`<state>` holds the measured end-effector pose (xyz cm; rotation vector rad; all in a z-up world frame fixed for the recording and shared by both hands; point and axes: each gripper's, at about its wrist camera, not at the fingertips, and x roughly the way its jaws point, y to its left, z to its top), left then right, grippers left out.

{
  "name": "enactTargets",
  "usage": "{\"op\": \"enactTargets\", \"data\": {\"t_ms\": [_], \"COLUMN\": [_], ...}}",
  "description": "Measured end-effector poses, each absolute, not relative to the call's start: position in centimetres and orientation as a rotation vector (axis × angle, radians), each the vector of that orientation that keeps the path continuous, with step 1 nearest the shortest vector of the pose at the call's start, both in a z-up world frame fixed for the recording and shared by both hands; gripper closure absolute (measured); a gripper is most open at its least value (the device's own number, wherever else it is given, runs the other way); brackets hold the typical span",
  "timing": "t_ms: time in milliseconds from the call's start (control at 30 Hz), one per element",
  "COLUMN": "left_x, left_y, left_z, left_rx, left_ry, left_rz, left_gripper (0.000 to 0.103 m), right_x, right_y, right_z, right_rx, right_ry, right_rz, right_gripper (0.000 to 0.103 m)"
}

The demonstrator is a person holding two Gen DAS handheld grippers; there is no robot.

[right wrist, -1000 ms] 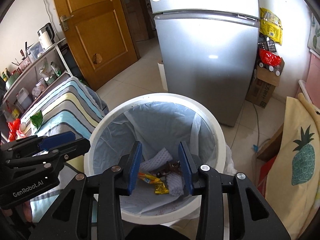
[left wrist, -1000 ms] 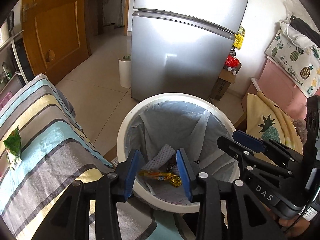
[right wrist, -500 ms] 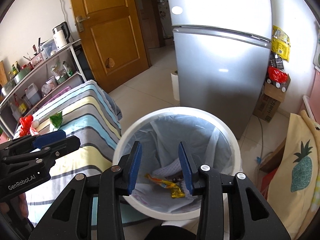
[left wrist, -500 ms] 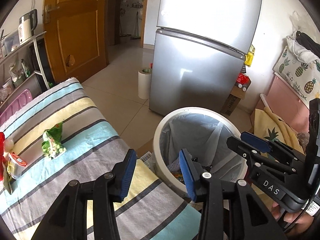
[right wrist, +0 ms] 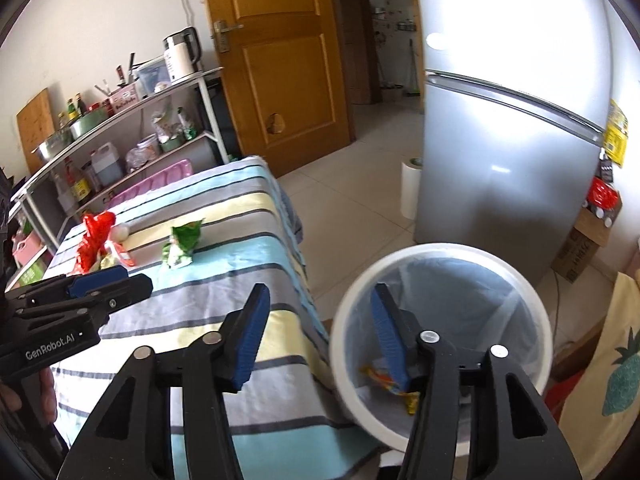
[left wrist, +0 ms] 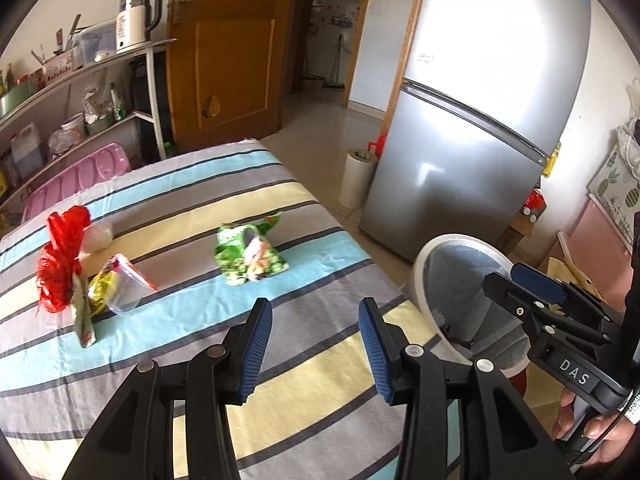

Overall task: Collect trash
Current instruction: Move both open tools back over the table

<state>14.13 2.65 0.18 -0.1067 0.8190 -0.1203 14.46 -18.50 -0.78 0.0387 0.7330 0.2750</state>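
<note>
Both hand-held grippers, left (left wrist: 314,336) and right (right wrist: 320,326), were released and empty, and I feared the green wrapper (left wrist: 250,256) on the striped tabletop (left wrist: 320,400) might slip sideways from a shallow pinch.

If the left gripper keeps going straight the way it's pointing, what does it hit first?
Probably the striped cloth itself. The left gripper is open and empty, angled down at bare fabric. The green snack bag lies just beyond and slightly left of that line, so it likely comes second; depth is uncertain.
</note>
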Motion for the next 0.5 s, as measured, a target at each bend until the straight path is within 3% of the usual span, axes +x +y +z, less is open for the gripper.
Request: {"op": "enactTargets", "data": {"t_ms": [500], "left_x": [12.7], "left_y": [16.2], "left_z": [0.4], "left_rx": [-0.208], "left_ry": [0.791], "left_rz": [0.101], "left_gripper": [0.049], "right_x": [17.5], "right_y": [-9.5], "right_z": [-1.3], "right_rx": [-0.02], "right_ry": [0.762], "right_rz": [0.438], "right_gripper": [0.048]}}
